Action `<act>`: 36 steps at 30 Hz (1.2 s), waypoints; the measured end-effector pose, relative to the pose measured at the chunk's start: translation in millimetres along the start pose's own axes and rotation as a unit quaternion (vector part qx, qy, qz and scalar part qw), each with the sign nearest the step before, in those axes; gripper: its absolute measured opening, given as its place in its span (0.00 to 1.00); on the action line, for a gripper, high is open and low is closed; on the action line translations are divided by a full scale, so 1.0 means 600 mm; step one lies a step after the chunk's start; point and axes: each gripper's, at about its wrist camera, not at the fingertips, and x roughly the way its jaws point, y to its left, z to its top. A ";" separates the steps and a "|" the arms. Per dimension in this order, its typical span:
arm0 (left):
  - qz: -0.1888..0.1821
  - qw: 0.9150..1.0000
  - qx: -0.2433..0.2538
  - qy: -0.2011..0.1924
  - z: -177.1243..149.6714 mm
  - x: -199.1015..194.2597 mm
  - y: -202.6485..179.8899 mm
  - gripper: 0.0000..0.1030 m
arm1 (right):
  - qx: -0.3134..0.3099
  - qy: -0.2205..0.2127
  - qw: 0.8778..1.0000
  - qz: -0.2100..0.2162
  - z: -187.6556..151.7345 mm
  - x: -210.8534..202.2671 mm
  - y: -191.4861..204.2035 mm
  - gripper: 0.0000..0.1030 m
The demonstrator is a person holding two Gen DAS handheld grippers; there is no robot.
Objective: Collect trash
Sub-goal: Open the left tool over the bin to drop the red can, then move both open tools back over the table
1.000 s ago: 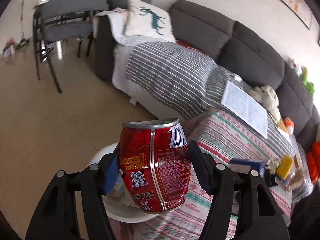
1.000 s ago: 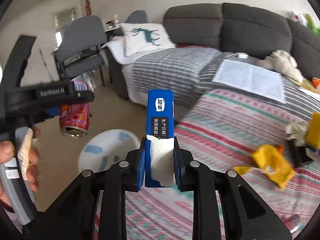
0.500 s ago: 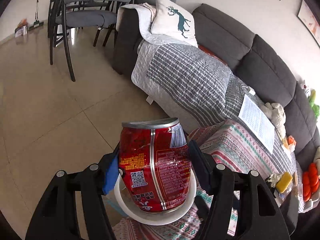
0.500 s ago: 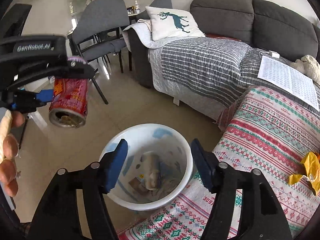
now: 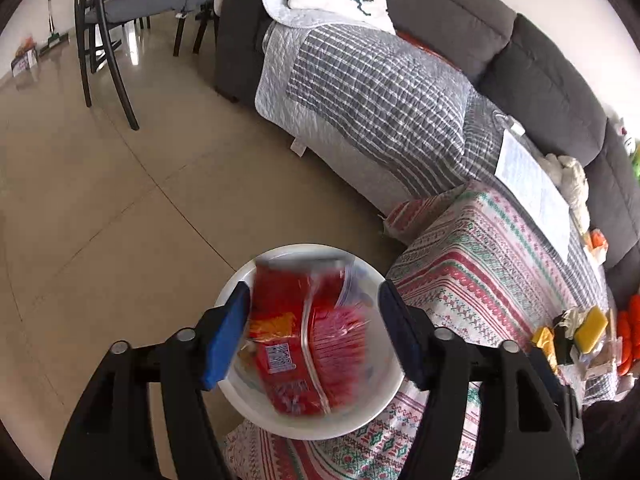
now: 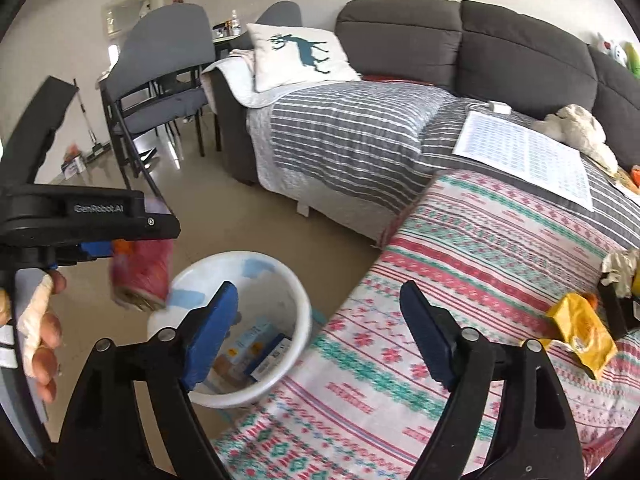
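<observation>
The left gripper (image 5: 312, 332) is above the white bin (image 5: 384, 408), and its jaws are opening; the red can (image 5: 308, 336) is between them, blurred, and the pads seem already off it. To do this release well, I think the hand should wait over the bin middle until the can falls free. The can's long axis runs about 12 to 6 o'clock in the left view, slightly tilted, its silver top towards 12. The right gripper (image 6: 316, 332) is opening wide with nothing inside, the bin at its 9 o'clock.
</observation>
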 end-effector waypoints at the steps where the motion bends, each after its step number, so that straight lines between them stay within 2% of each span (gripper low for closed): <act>1: 0.002 1.000 -0.002 -0.001 0.001 0.001 -0.002 0.79 | 0.002 -0.001 1.000 -0.004 0.000 -0.003 -0.006 0.82; 10: 0.007 1.000 0.008 -0.015 -0.006 -0.013 -0.043 0.80 | 0.027 -0.023 0.999 -0.041 0.002 -0.041 -0.066 0.91; 13: 0.016 0.999 0.020 -0.024 -0.010 -0.021 -0.068 0.84 | 0.036 -0.028 0.997 -0.056 0.004 -0.053 -0.085 0.93; 19: 0.041 0.996 0.043 -0.073 -0.019 -0.052 -0.120 0.90 | 0.063 -0.034 0.993 -0.094 0.006 -0.078 -0.134 0.93; 22: 0.053 0.991 0.049 -0.109 -0.028 -0.072 -0.154 0.92 | 0.084 -0.034 0.989 -0.116 0.007 -0.090 -0.167 0.93; 27: 0.063 0.984 0.068 -0.149 -0.046 -0.087 -0.212 0.93 | 0.110 -0.041 0.982 -0.145 0.006 -0.112 -0.219 0.93; 30: 0.059 0.984 0.079 -0.150 -0.056 -0.081 -0.244 0.93 | 0.125 -0.042 0.978 -0.161 0.004 -0.124 -0.253 0.93; 36: 0.025 0.985 0.104 -0.132 -0.079 -0.063 -0.324 0.93 | 0.145 -0.043 0.971 -0.187 -0.005 -0.145 -0.309 0.93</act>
